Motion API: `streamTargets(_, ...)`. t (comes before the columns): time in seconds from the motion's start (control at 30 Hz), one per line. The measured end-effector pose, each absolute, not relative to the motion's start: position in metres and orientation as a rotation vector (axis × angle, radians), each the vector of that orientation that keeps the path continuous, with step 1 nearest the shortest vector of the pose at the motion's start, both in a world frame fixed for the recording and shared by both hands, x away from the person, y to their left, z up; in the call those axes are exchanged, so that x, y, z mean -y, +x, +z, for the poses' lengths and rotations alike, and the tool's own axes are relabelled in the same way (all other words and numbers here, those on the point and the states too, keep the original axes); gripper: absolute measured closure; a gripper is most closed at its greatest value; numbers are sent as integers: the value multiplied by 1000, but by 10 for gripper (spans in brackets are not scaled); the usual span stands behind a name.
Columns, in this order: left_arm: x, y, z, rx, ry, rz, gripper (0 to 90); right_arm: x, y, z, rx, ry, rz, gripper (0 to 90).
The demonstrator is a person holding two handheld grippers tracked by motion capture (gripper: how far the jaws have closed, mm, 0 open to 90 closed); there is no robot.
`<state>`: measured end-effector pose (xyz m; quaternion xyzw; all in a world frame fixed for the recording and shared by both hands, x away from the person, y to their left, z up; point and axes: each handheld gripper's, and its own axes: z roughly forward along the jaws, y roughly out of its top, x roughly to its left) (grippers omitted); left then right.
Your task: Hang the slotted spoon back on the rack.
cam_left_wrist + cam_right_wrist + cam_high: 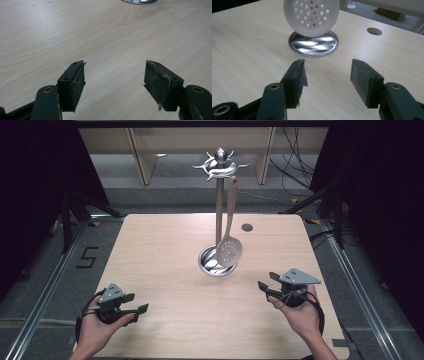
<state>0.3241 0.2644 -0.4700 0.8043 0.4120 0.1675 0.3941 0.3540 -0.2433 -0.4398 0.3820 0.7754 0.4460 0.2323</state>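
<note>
Light wood-grain table (165,250) fills the centre of the high view, rounded corners, pale laminate top w/ fine streaks. Round metal base (218,261) of a utensil stand sits directly on it, approx mid-frame, slightly right of centre; shiny, shallow dish shape. Same base (313,45) at upper centre of the right gripper view, flat on the wood. Small round cable hole (246,227) in the tabletop, upper right of the base, near the far edge; in the right gripper view the hole (374,31) is at upper right
</note>
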Motion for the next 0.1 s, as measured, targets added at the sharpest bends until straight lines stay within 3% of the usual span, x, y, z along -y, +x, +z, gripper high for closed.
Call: streamTargets(0.1,-263,324,-470,-1056,2020,421,319,244,354,-440,-2129,1070,1234,454)
